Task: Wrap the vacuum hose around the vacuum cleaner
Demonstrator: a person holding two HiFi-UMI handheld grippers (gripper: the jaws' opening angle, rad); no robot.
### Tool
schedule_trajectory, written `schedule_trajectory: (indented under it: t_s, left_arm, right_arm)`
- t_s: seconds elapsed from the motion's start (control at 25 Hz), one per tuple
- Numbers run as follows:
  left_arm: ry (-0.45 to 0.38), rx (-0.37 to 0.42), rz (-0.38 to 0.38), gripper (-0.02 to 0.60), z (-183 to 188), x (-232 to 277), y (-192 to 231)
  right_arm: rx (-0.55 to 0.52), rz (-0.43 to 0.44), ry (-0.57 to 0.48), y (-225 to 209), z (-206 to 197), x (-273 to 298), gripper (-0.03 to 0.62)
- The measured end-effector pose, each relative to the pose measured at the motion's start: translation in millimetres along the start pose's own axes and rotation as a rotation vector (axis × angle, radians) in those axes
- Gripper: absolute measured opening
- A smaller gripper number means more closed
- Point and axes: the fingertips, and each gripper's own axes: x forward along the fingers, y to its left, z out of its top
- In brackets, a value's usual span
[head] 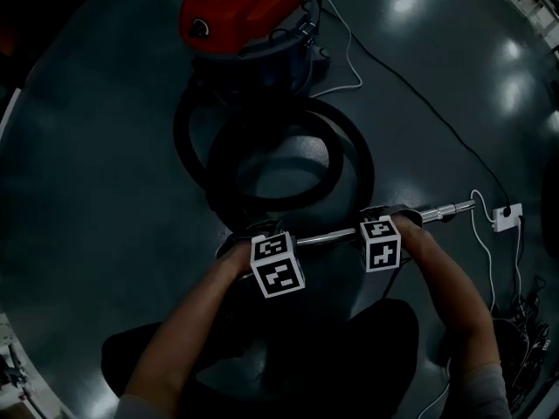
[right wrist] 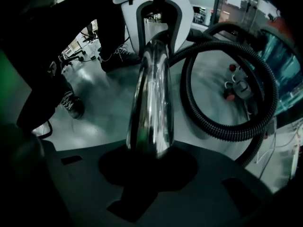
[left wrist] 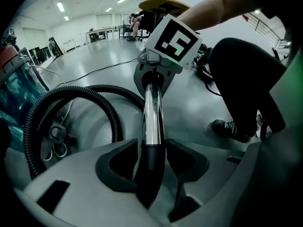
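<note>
You grasped wand (head: 332,236) with left hand-held gripper (left wrist: 151,167) and right hand-held gripper (right wrist: 149,162); axis ran left-right, vacuum cleaner (head: 244,16) lay far.

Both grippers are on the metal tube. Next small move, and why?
Probably carry the tube toward the vacuum cleaner, round its side. The left gripper and right gripper both grip it, and the hose lies in loops on the floor before the cleaner, not around it.

Forearms enter from 7 and 5 o'clock. The left hand (head: 232,264) and right hand (head: 421,244) sit side by side. The left gripper (left wrist: 151,167) and right gripper (right wrist: 150,150) point steeply down, jaws clamped on one metal tube (head: 327,236).
</note>
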Motion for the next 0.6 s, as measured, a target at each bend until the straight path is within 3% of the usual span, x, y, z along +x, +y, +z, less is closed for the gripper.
schedule_trajectory:
  t_s: [0.12, 0.24, 0.36, 0.6]
  left_arm:
    - [0.002, 0.008, 0.016, 0.190, -5, 19, -1]
    - [0.012, 0.048, 0.048, 0.190, -11, 37, 1]
    - [0.027, 0.037, 0.066, 0.167, -19, 48, 4]
    - [0.031, 0.018, 0.034, 0.167, -28, 62, 11]
  right_arm:
    - [0.032, 0.066, 0.018, 2, -8, 20, 0.090]
    - [0.055, 0.085, 0.072, 1, -17, 40, 0.091]
    - [0.062, 0.102, 0.103, 3, -18, 56, 0.091]
    - [0.097, 0.106, 0.109, -1, -18, 62, 0.091]
